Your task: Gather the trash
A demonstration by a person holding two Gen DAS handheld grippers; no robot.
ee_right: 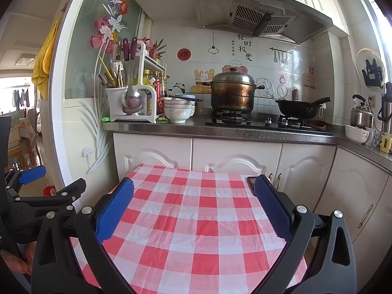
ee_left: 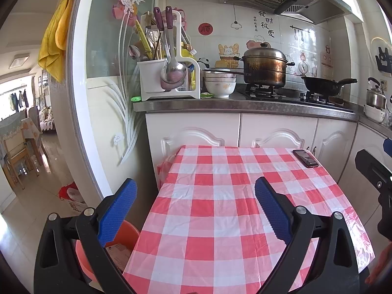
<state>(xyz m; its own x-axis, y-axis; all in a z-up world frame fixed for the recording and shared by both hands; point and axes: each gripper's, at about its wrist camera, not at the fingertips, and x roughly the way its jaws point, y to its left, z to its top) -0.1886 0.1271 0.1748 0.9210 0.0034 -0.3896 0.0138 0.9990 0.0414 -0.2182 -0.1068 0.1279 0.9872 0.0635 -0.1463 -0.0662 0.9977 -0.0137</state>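
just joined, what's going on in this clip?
A person holds both grippers over a small table with a red-checked cloth in a kitchen. The left gripper and right gripper are both open and hold nothing. The only thing on the cloth is a phone at its far right corner; no trash shows there. An orange bin with some paper in it sits on the floor left of the table.
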